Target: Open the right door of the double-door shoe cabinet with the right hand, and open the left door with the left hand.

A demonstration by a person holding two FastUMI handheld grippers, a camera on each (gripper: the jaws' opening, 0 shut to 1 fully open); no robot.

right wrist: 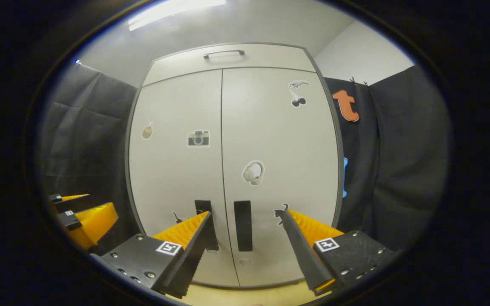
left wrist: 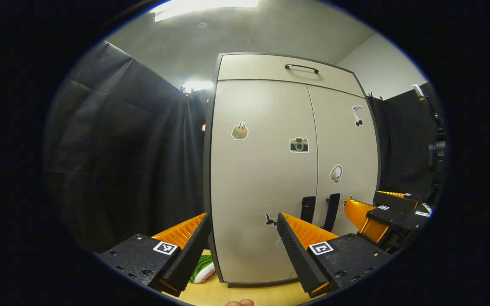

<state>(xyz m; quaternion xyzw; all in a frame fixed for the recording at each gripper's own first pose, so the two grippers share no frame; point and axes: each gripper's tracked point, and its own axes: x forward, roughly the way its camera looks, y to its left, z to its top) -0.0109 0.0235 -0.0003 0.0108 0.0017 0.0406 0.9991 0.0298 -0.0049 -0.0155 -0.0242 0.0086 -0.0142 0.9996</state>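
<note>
Your wide-open right gripper [right wrist: 245, 238] frames the black right door handle [right wrist: 243, 225], lower centre; drift sideways and you grab the black left door handle [right wrist: 204, 212]

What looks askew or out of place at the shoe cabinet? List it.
Little stands out. The shoe cabinet has both doors shut and flush, handles straight. One oddity: a green and white object pokes out at the cabinet's lower left corner on the table; I can't identify it.

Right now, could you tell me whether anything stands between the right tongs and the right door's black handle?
Nothing visible does: the open right tongs frame the black bar handle on the beige cabinet's right door, with only open air between.
</note>
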